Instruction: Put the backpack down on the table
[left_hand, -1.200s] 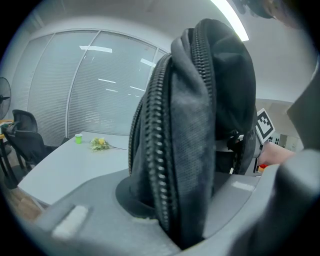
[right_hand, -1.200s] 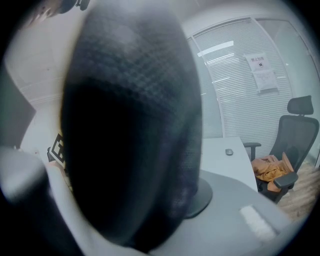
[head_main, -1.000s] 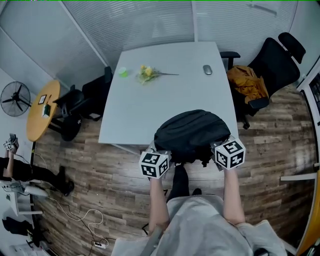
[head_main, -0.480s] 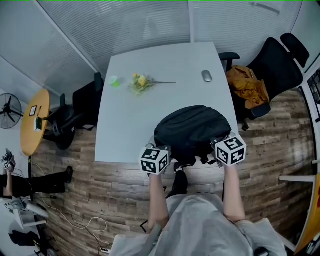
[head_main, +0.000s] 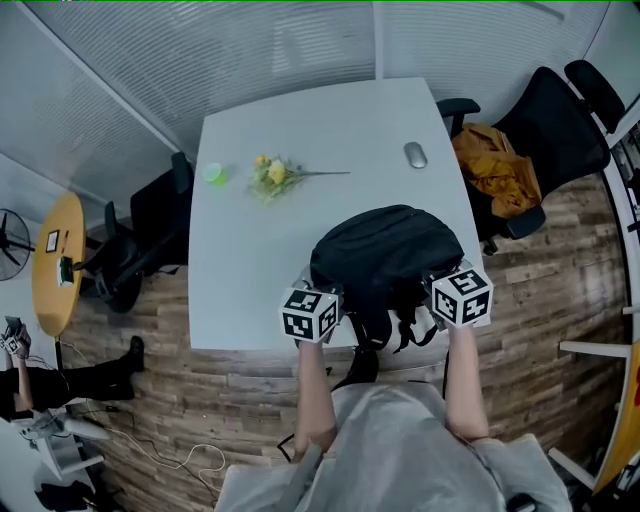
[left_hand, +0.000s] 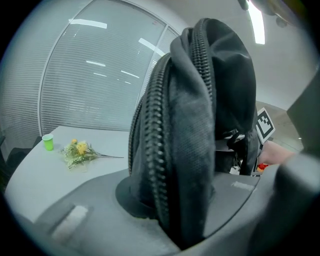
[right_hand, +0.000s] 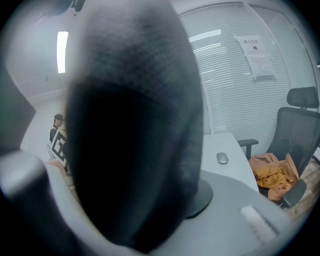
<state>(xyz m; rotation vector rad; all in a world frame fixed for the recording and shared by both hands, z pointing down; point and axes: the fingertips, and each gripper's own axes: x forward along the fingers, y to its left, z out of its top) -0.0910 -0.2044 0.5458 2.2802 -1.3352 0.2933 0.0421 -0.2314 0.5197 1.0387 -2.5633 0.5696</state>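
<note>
Black backpack (head_main: 385, 255) at table's (head_main: 250, 260) 5 o'clock corner, straps over the edge, left gripper (head_main: 318, 305) & right gripper (head_main: 455, 295) each clamped on a side, tips buried in fabric; can't tell if it rests; wall notice (right_hand: 255, 55) print unreadable.

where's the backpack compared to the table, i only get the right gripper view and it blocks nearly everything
observer: from the head view, the backpack is over the table's near edge, and its straps hang past that edge. I can't tell whether it rests there.
operator: is the other side held too
observer: yes, the left tongs are shut on its zipped edge.
</note>
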